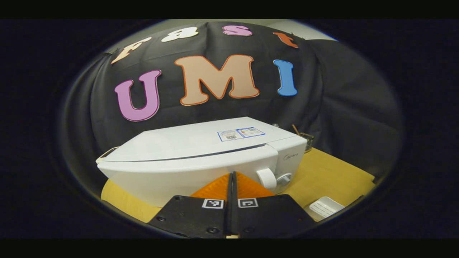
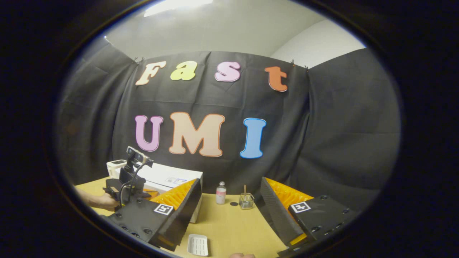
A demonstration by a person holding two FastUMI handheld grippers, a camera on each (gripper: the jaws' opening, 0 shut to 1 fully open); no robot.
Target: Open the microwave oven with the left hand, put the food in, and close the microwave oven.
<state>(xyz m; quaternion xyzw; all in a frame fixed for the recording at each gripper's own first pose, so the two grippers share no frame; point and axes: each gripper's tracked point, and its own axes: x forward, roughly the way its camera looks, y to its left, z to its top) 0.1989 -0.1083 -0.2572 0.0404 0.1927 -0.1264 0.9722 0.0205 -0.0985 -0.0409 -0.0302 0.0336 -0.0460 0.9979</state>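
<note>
Dim, soft overhead light, a ceiling glow in the right gripper view, strong fisheye bending at edges.

The microwave oven is a white box standing on the wooden table, toward its left side and close to the far wall. Its door is closed. A round white knob sits at the right end of its front, and a small printed sticker lies on its flat top. A small white tray rests on the near part of the table, to the oven's right.
</note>
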